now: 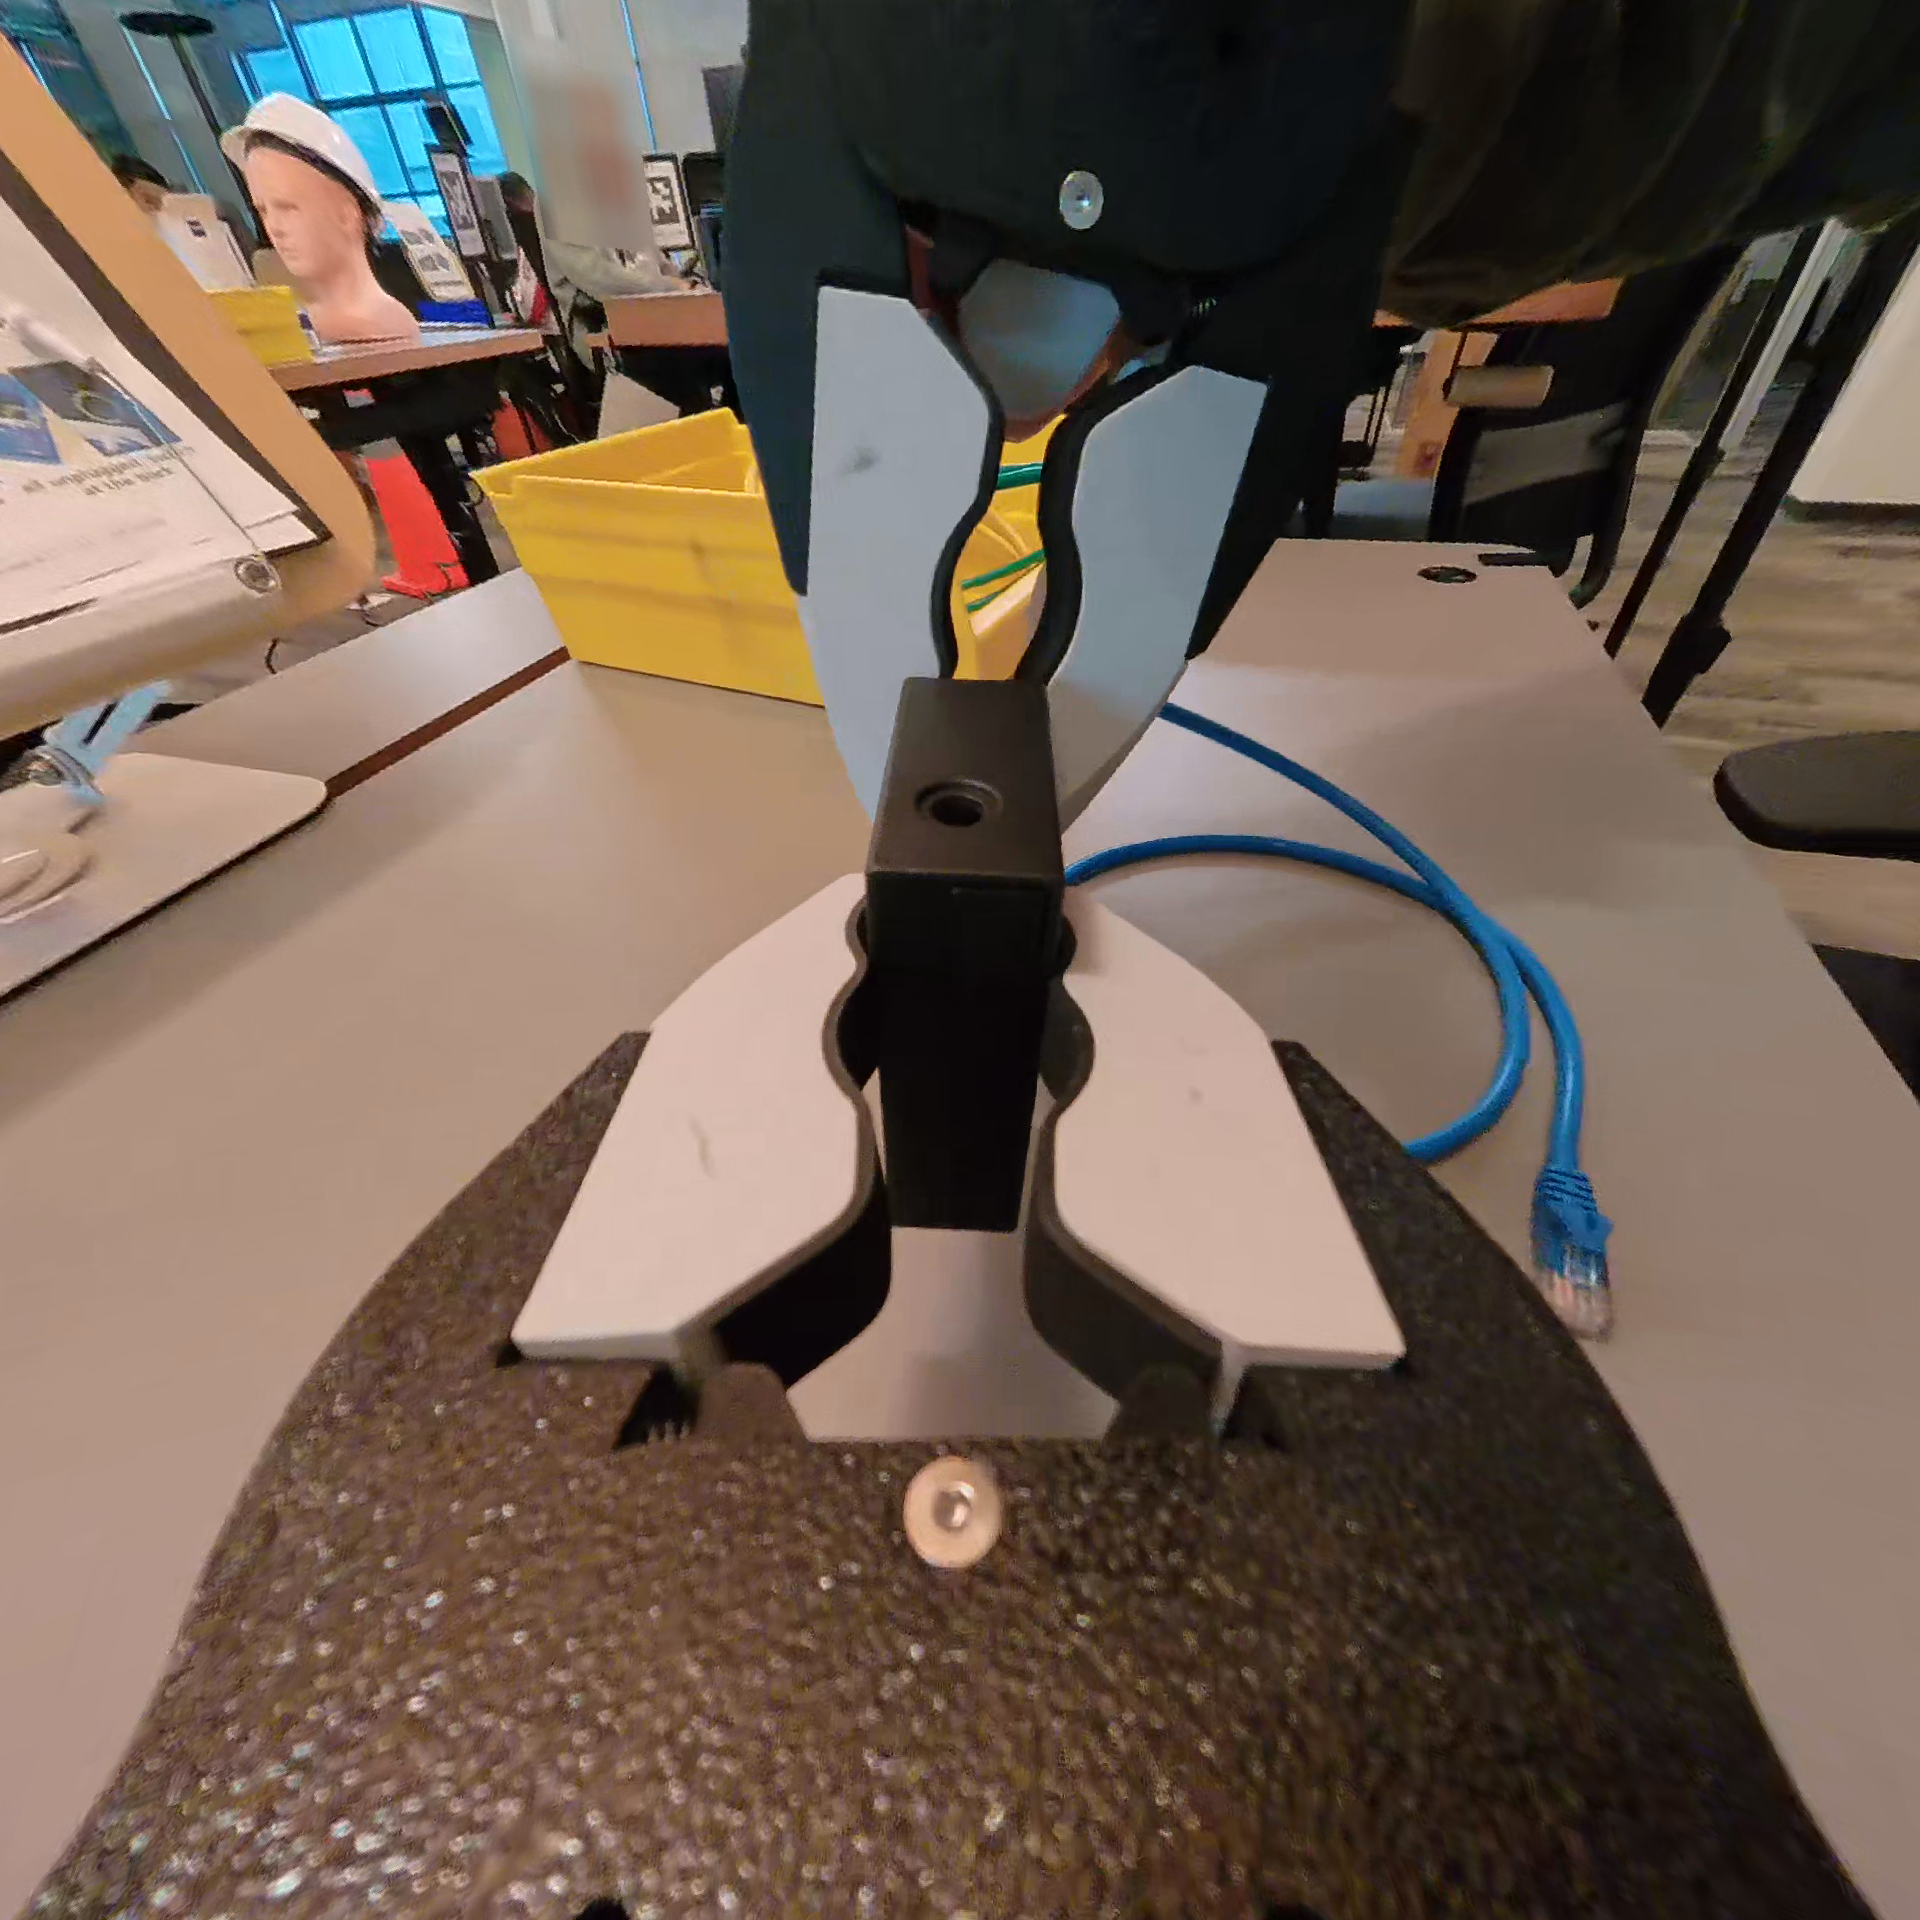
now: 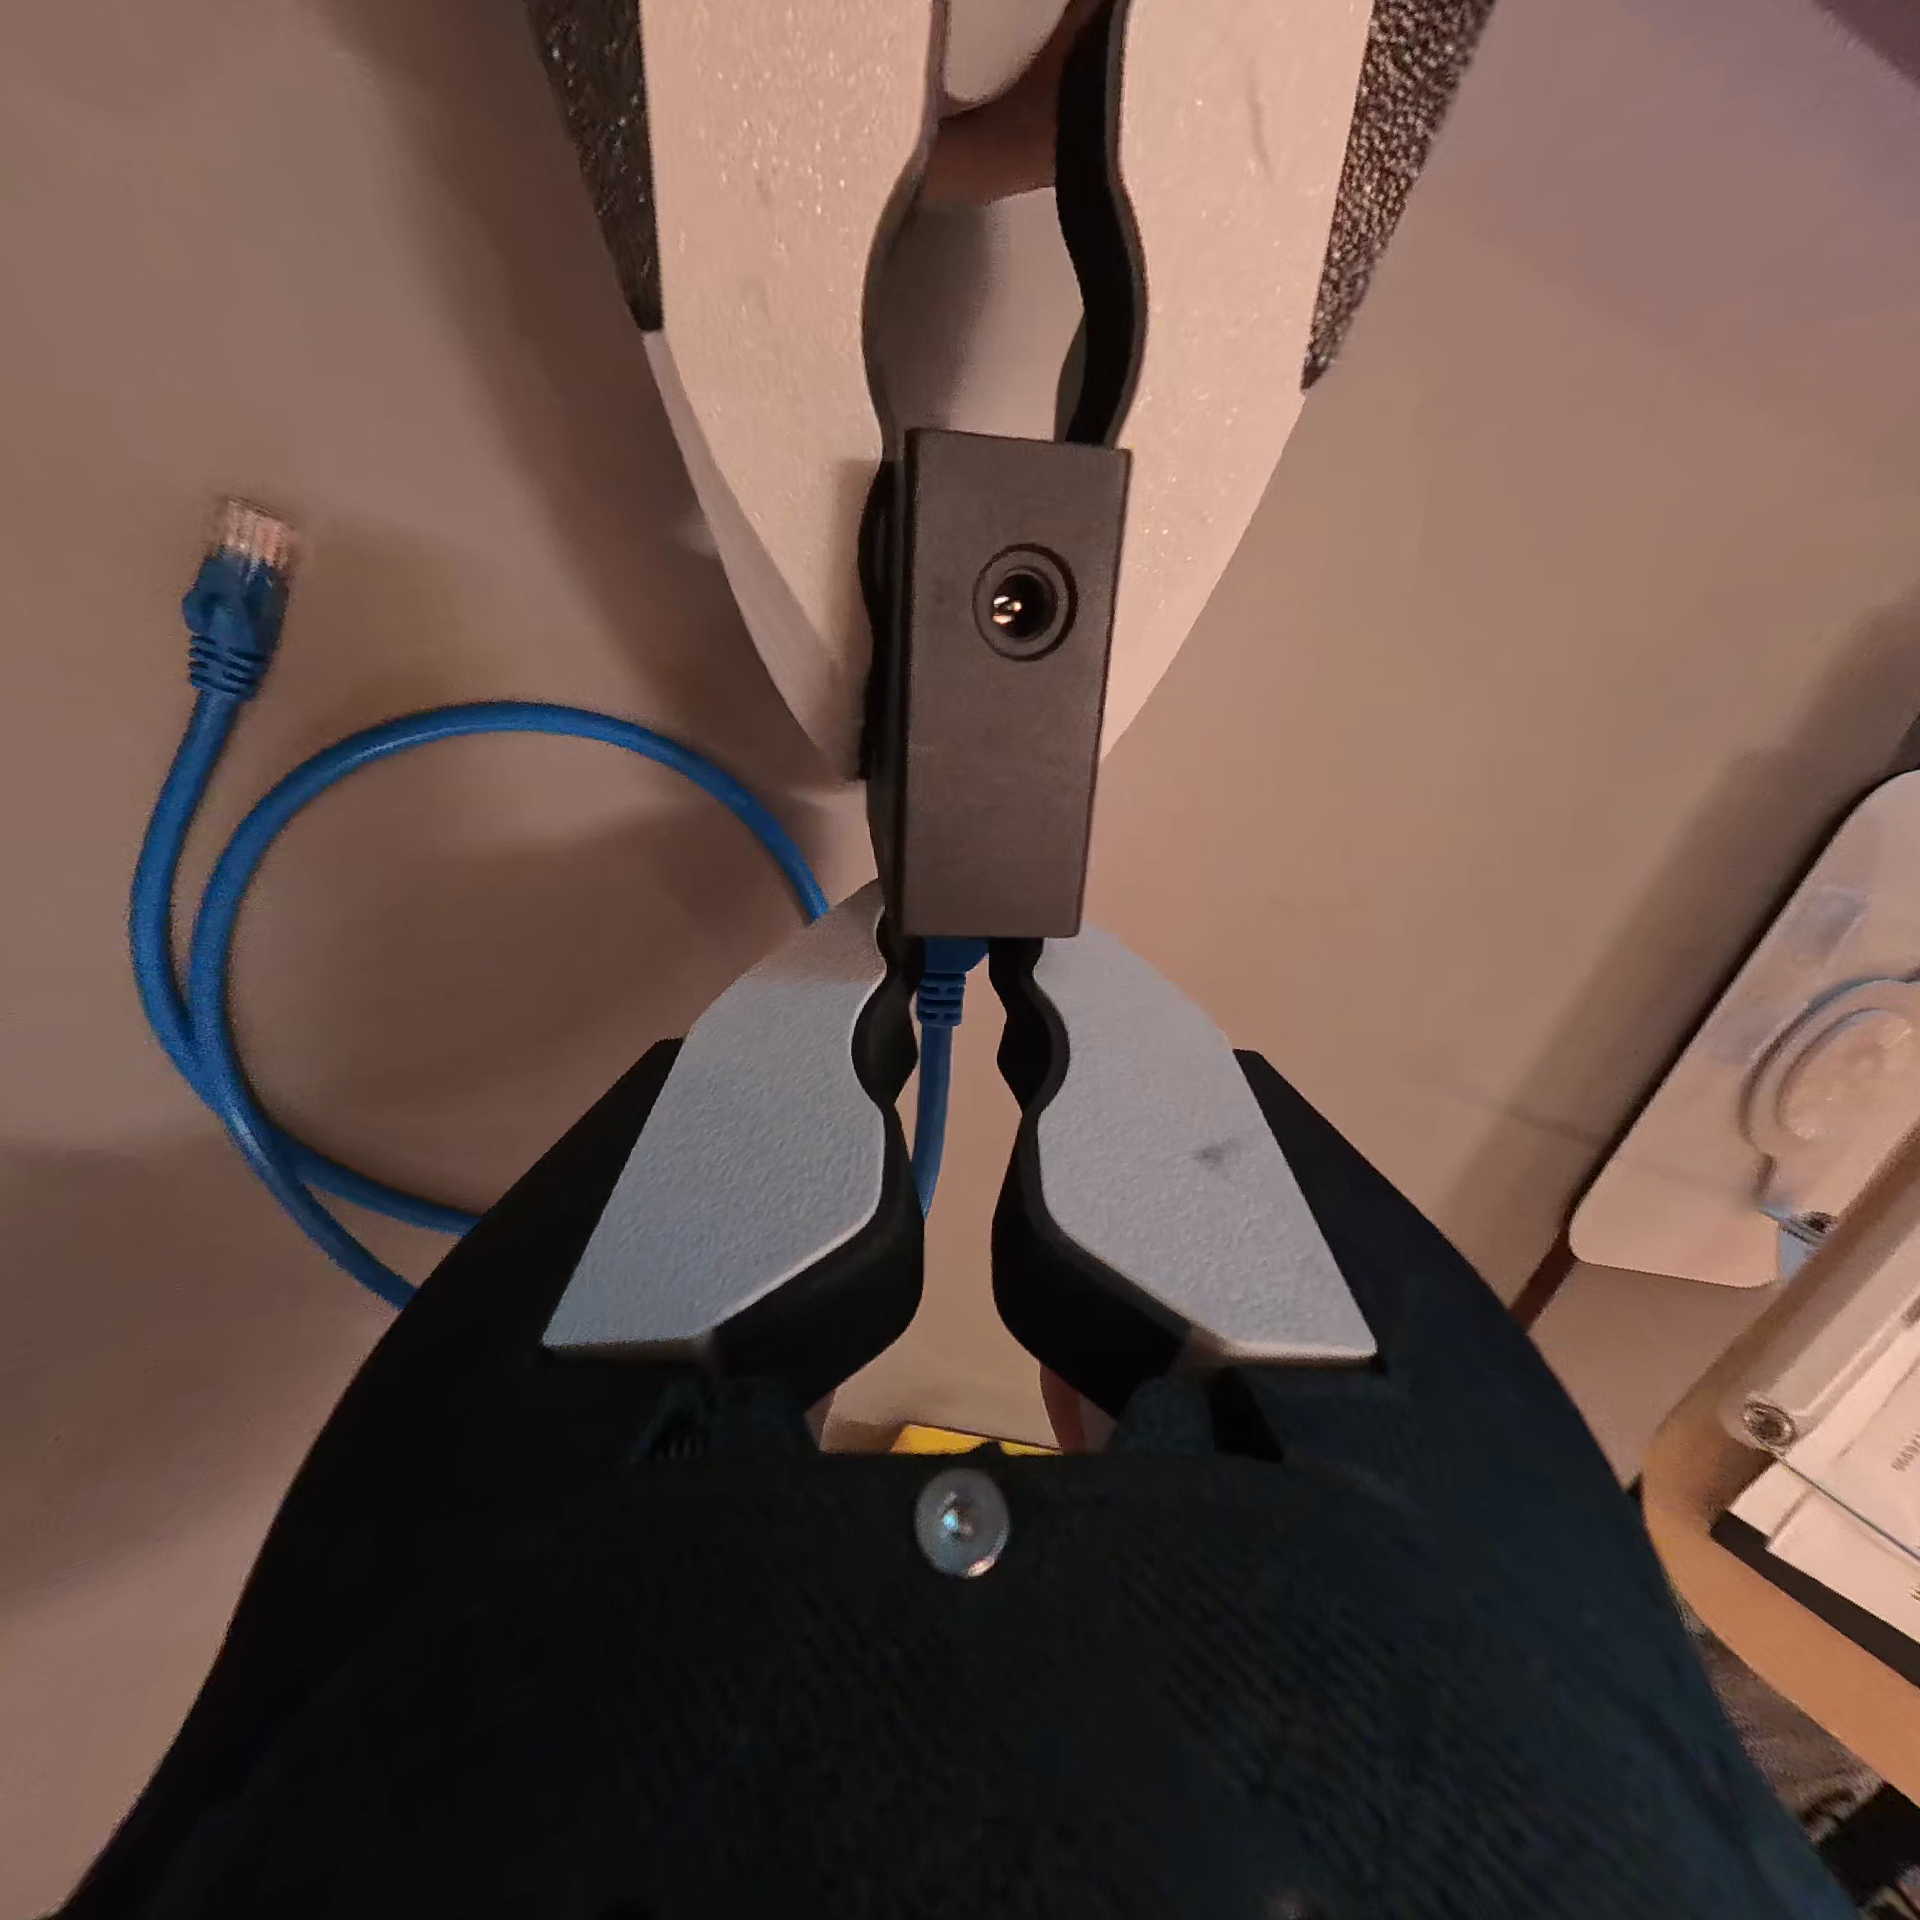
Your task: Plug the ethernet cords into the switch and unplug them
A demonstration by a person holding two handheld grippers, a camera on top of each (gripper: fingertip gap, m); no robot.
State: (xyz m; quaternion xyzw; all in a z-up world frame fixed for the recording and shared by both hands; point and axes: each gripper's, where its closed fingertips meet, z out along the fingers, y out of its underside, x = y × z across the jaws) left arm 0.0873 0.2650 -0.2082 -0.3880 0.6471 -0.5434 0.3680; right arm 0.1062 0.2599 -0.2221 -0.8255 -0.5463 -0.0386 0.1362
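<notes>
A small black switch box [image 1: 961,1018] is held upright above the grey table [image 1: 416,1039]. My left gripper [image 1: 966,935] is shut on its sides. My right gripper [image 2: 940,951] faces the left one from the other end of the switch [image 2: 997,727], and also shows in the left wrist view [image 1: 997,665]. Its jaws are nearly closed on the plug end of a blue ethernet cord [image 2: 468,727], where the cord meets the switch; the plug itself is hidden. The cord loops on the table [image 1: 1455,894]. Its free plug [image 1: 1571,1257] lies loose there [image 2: 241,582].
A yellow bin [image 1: 644,561] stands at the table's far side. A tilted board on a white stand [image 1: 156,436] is at the left, with its base [image 1: 156,821] on the table. A mannequin head in a white hard hat [image 1: 322,208] is farther back. A black chair arm [image 1: 1818,790] is at the right.
</notes>
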